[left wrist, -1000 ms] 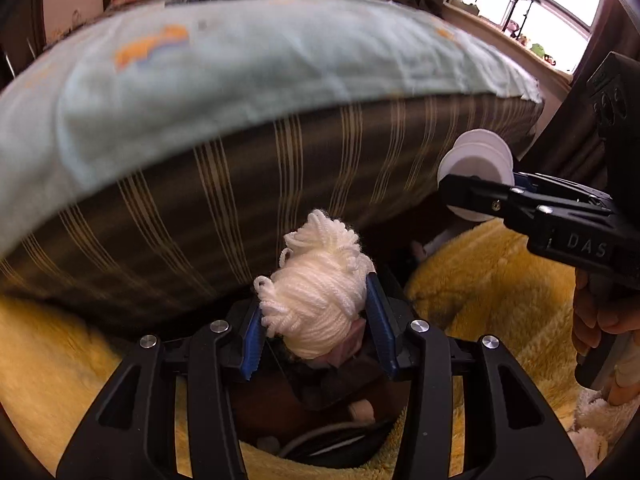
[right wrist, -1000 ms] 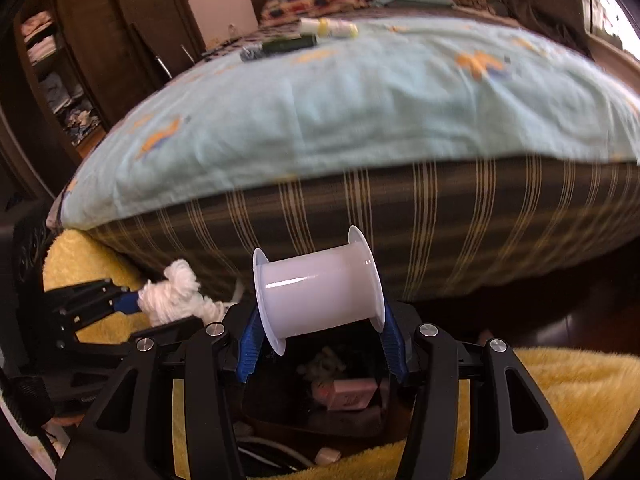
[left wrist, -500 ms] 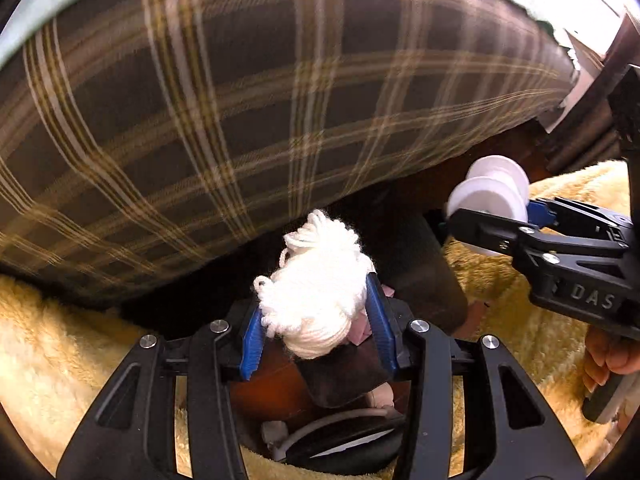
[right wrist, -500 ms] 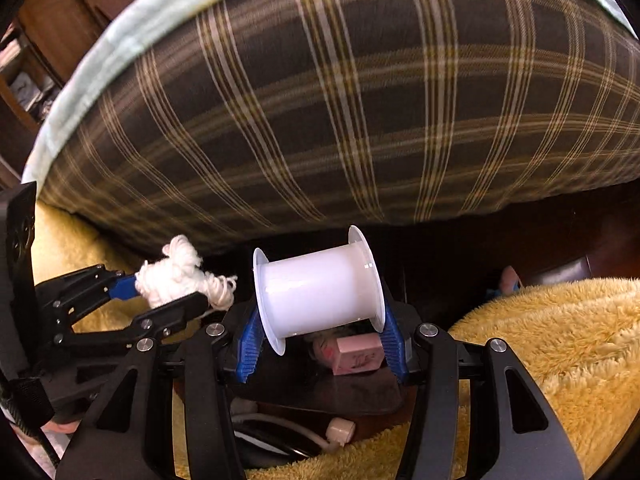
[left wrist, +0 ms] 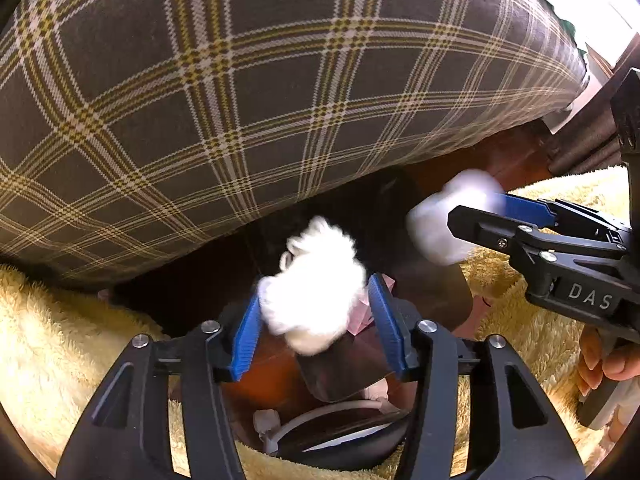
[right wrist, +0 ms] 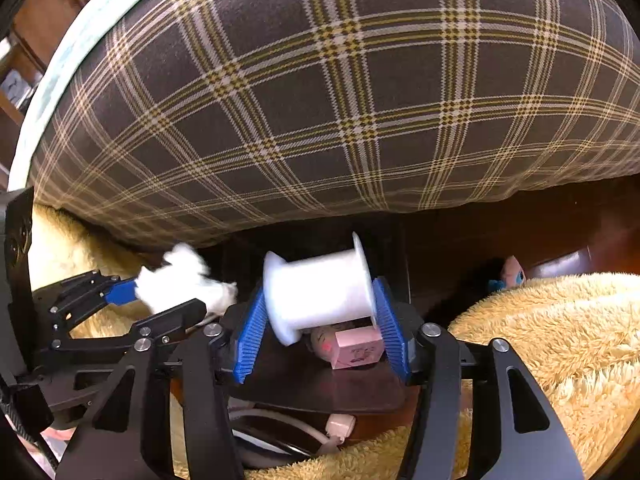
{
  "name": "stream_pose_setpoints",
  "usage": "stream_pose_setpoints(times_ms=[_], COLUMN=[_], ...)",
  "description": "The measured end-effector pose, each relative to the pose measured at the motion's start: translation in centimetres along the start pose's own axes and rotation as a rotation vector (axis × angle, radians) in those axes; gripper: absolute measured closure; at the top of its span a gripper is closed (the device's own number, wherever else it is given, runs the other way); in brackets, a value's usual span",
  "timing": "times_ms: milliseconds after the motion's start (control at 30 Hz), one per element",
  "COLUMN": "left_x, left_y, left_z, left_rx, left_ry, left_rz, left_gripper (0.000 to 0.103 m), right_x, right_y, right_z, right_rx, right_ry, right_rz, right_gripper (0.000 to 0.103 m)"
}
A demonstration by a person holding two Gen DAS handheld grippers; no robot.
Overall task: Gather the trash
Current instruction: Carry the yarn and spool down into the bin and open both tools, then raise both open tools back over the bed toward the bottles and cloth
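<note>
A white yarn ball [left wrist: 312, 300] hangs blurred between the blue pads of my left gripper [left wrist: 315, 292], whose jaws are opening; a sliver of gap shows at the right pad. A white plastic spool [right wrist: 316, 292] sits tilted and blurred between the pads of my right gripper [right wrist: 320, 292], also opening, with its left flange slipping down. Both grippers point steeply down over a dark bin [right wrist: 320, 384]. The right wrist view shows the left gripper [right wrist: 168, 296] and yarn [right wrist: 180, 276] at left. The left wrist view shows the right gripper [left wrist: 476, 208] and spool [left wrist: 448, 224] at right.
A brown plaid mattress side [right wrist: 340, 100] fills the space ahead. A yellow fluffy rug [right wrist: 540, 340] lies on both sides. A pink box [right wrist: 358, 346] lies in the bin, and a white cable with a plug [right wrist: 340, 426] lies nearer me. A hand [left wrist: 608, 360] holds the right gripper.
Both grippers have sunk closer to the bin, and the bed's top has left the view. Both pairs of jaws have widened. The yarn and spool are now blurred, and the spool has tipped.
</note>
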State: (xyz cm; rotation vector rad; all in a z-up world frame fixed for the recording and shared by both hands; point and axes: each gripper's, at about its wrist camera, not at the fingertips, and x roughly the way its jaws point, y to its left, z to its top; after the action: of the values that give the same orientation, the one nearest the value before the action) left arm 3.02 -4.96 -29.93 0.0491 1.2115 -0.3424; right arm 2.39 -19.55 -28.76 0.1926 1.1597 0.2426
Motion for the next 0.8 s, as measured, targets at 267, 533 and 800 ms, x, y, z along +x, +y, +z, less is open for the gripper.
stream_pose_setpoints(times_ms=[267, 533, 800], left_x=[-1.5, -5.3, -12.1], left_y=[0.8, 0.5, 0.7], left_z=[0.3, 0.9, 3.4], left_rx=[-0.005, 0.025, 0.051], left_ry=[-0.017, -0.104, -0.277], left_rz=[0.017, 0.037, 0.047], left_gripper=[0.027, 0.020, 0.016], right_x=[-1.5, -5.5, -13.4], right_y=[-1.0, -0.4, 2.1], right_z=[1.4, 2.5, 6.2], right_rx=[0.012, -0.016, -0.126], right_ry=[-0.022, -0.116, -0.350], right_rz=[-0.007, -0.033, -0.087], right_gripper=[0.036, 0.032, 0.029])
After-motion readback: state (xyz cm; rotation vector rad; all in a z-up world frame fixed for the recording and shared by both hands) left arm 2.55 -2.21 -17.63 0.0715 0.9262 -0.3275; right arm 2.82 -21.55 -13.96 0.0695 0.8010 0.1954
